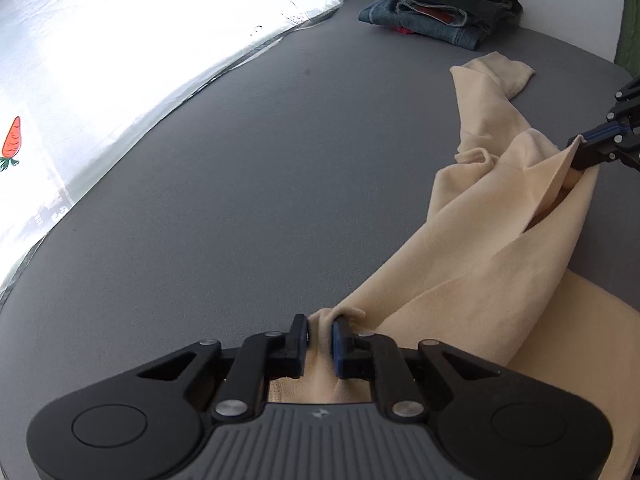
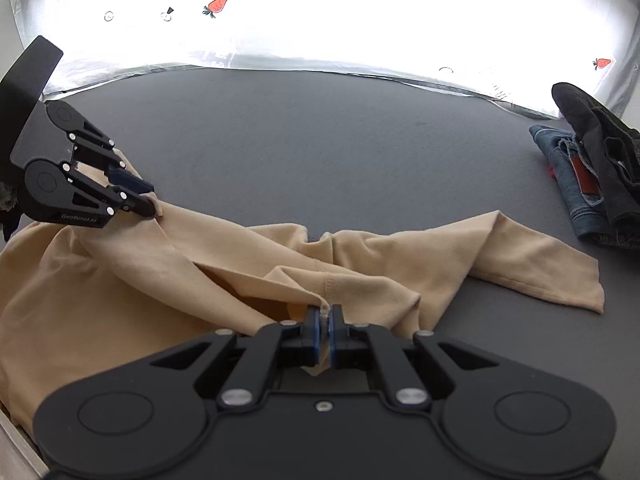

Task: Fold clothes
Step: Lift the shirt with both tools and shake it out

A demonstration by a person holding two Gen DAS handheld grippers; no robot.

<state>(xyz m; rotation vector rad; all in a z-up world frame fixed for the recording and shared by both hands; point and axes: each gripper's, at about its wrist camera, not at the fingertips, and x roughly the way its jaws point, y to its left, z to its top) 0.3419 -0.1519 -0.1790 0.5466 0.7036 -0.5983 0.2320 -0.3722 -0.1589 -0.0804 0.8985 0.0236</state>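
On the grey table (image 2: 320, 140) a beige shirt (image 2: 140, 280) lies rumpled near the front edge, one sleeve stretched toward the right. The left gripper (image 1: 320, 326) has its jaws pinched on a bunch of the fabric, and the right gripper (image 2: 325, 314) clamps another fold of it. At the far right sits a pile of folded jeans (image 2: 576, 184) under dark clothing (image 2: 592, 128), against a white carrot-print curtain (image 2: 320, 20).
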